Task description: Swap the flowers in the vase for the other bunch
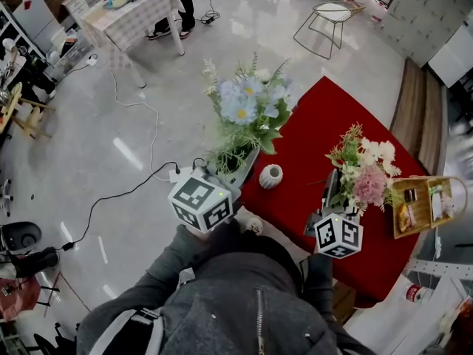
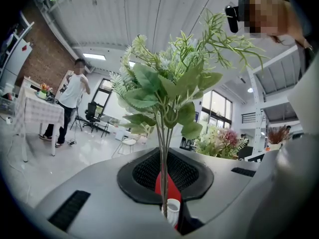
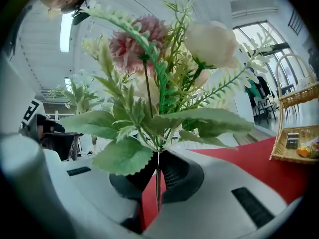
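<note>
My left gripper (image 1: 238, 168) is shut on the stems of the blue-and-white bunch (image 1: 247, 106), which stands upright over the table's left edge. In the left gripper view the stems (image 2: 163, 183) are pinched between the jaws, with the small white vase (image 2: 173, 210) showing just beyond them. The vase (image 1: 271, 176) stands empty on the red table (image 1: 318, 132), between the two bunches. My right gripper (image 1: 329, 192) is shut on the pink-and-cream bunch (image 1: 363, 172), held to the vase's right. In the right gripper view its thin stem (image 3: 158, 183) is clamped between the jaws under broad leaves (image 3: 164, 118).
A wicker basket (image 1: 429, 205) with small items sits at the table's right edge and also shows as the basket (image 3: 299, 138) in the right gripper view. A wire chair (image 1: 329, 21), a checked-cloth table (image 1: 133, 17) and floor cables (image 1: 126, 191) lie beyond. A person (image 2: 70, 101) stands far off.
</note>
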Tool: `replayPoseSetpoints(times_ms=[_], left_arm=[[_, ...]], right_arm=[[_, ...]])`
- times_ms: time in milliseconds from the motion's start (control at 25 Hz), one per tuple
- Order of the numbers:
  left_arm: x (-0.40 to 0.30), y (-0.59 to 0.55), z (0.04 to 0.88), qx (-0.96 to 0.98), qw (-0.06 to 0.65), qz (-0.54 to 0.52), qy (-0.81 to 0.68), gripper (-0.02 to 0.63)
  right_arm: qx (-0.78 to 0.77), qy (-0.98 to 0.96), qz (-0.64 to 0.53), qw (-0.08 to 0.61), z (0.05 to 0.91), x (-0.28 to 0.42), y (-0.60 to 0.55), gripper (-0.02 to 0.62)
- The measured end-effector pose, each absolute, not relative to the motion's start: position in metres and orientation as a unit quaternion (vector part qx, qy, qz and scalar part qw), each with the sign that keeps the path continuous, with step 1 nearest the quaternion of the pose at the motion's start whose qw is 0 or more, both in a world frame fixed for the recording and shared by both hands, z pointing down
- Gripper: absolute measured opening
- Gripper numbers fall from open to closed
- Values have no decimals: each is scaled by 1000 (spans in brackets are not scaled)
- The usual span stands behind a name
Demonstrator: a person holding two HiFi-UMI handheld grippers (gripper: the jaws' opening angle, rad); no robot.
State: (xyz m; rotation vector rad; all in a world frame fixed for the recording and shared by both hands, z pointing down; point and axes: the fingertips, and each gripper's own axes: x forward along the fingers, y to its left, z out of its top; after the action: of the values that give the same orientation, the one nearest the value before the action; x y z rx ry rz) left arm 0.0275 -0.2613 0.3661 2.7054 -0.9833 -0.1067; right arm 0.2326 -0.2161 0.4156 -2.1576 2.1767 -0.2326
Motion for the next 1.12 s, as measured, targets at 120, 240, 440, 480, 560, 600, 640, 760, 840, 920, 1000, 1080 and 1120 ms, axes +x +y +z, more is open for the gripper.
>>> replayPoseSetpoints(times_ms=[120,240,440,480,560,600,640,760,840,920,1000,1080,1120], left_arm=[[20,-261,378,928,130,-30,-347,34],[15,-261,390,924,138,-22,-355,34],[13,-260,399,920,145,-14,-364,34],[12,-260,400,919,145,-13,-365,34],[10,-259,401,918,144,-13,-369,34],[10,-259,402,918,145,-14,-370,34],[10,-259,401,918,145,-14,-370,34],[11,-257,403,918,144,-10,-368,34],[11,-257,404,920,141,-6,-366,34],[11,-257,403,921,137,-2,-365,34],[11,-258,402,921,136,-1,-365,34],[12,-258,404,920,139,0,-366,34],[12,-258,405,919,142,1,-367,34]], right_arm=[[-701,707,-85,27,428,229,-216,28],[-698,709,-91,21,435,228,-217,28],[-695,712,-99,20,437,231,-218,28],[-694,713,-99,19,437,231,-217,28],[-692,714,-99,19,439,231,-218,28],[-692,715,-101,21,439,231,-218,28],[-691,715,-103,22,440,231,-218,28],[-690,716,-105,20,442,230,-218,28],[-689,717,-106,20,442,228,-218,28],[-688,717,-107,21,442,227,-218,28],[-688,717,-109,20,442,227,-219,28],[-687,718,-110,21,443,228,-219,28],[-687,718,-110,21,444,228,-219,28]])
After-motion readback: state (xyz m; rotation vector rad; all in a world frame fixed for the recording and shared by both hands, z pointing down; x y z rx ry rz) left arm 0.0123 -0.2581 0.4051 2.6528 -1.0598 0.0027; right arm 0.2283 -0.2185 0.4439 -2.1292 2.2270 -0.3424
